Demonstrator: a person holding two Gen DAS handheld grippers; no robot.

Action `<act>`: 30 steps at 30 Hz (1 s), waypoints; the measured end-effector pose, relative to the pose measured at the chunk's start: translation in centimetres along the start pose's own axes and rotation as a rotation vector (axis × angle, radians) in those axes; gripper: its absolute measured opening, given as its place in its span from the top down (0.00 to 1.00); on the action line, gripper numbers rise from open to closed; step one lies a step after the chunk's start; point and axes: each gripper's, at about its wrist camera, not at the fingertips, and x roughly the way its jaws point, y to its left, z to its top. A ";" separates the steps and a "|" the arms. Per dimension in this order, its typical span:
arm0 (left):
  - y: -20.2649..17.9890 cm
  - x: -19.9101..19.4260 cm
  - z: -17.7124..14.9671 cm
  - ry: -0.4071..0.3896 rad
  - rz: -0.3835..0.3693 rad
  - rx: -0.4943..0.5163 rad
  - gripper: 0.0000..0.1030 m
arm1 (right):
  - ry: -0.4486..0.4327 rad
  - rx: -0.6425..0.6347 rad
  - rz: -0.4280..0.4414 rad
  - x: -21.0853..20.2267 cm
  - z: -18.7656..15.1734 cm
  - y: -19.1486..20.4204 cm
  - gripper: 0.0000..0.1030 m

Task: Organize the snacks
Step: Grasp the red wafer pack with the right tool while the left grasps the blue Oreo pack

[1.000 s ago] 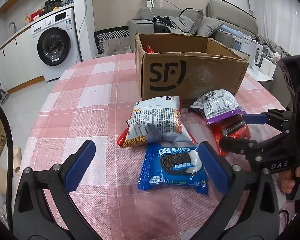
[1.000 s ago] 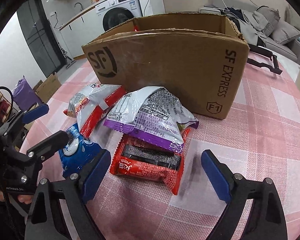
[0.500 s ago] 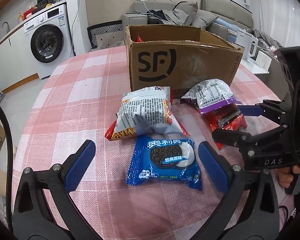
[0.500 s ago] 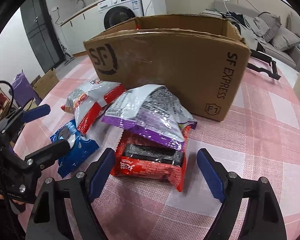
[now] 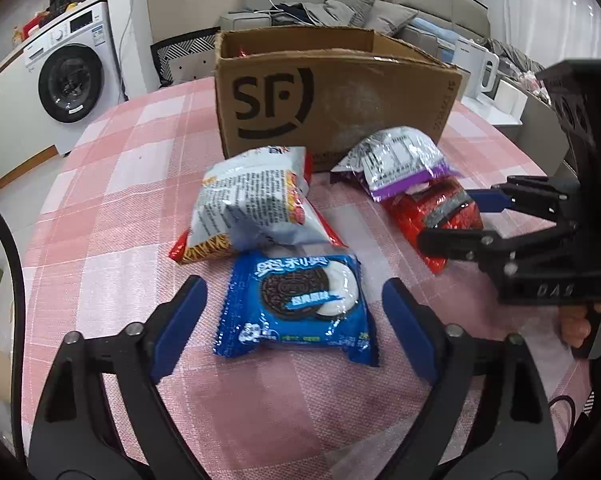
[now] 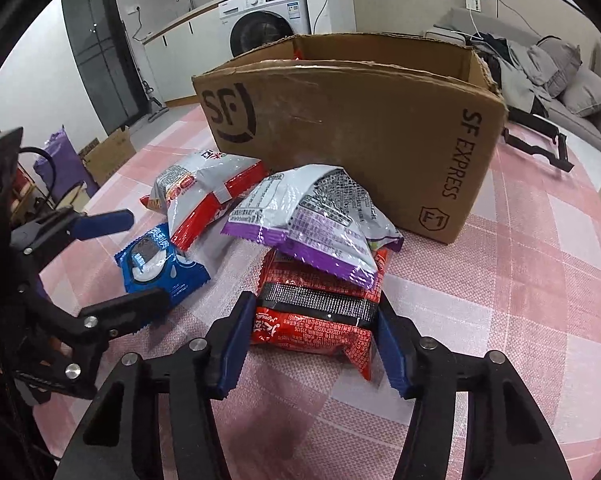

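Observation:
A blue Oreo packet lies on the pink checked tablecloth, between the open jaws of my left gripper, untouched. A white and red snack bag lies just behind it. My right gripper has its pads against both sides of a red packet, which lies on the table under a purple and silver bag. The open SF cardboard box stands behind the snacks, with something red inside at its far left corner.
A black folded stand lies on the table right of the box. The table's edge curves round on the left, with a washing machine and floor beyond. A sofa stands behind the box.
Both grippers have moved forward and down toward the snacks. The right gripper's jaws have narrowed from wide open onto the red packet. The left gripper has stayed open around the Oreo packet.

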 end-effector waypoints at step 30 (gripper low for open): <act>0.3 -0.1 -0.3 0.010 -0.107 -0.023 0.55 | -0.018 0.013 0.093 -1.0 0.0 -1.0 0.45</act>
